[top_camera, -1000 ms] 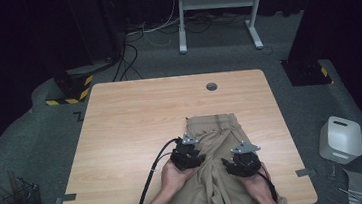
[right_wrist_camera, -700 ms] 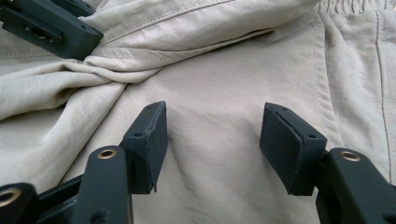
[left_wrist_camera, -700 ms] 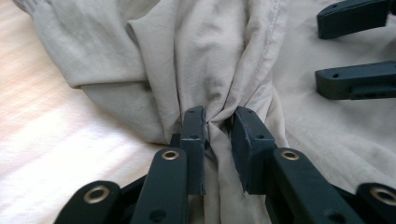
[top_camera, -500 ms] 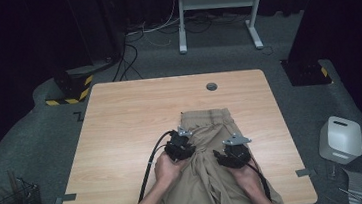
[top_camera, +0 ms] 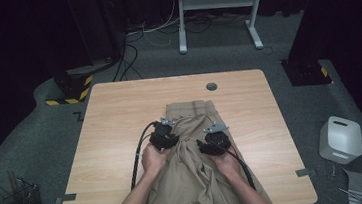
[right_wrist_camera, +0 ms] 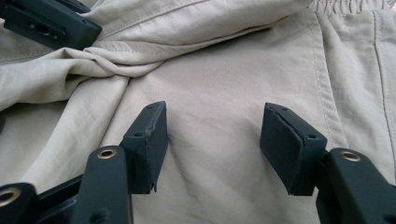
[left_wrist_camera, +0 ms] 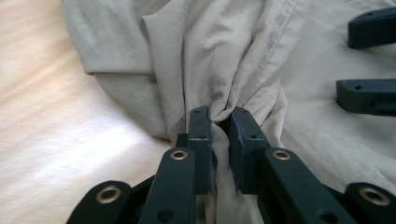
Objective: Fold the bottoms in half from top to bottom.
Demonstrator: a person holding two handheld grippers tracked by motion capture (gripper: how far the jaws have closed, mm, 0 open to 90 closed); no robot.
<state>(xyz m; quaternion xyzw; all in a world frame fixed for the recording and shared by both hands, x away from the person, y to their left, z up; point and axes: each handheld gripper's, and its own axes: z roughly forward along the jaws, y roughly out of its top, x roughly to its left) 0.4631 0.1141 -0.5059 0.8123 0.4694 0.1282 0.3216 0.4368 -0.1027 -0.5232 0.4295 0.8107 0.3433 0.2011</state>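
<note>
I saw light wooden table [top_camera: 110,119], grey carpet [top_camera: 32,146] | left gripper [left_wrist_camera: 219,126] just closed, pinching beige cloth trousers [top_camera: 196,181] | right gripper [right_wrist_camera: 212,140] wide | no writing legible

High view overhead, both gripper views close on trousers [top_camera: 193,146]

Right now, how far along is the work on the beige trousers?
Early stage. Done: the beige trousers lie on the table, waistband away from the person. In hand: the left gripper has just been closing and pinches a bunched fold of cloth; the right gripper hovers open over flat fabric. Left: no neat fold shows yet, and the cloth is rumpled.
</note>
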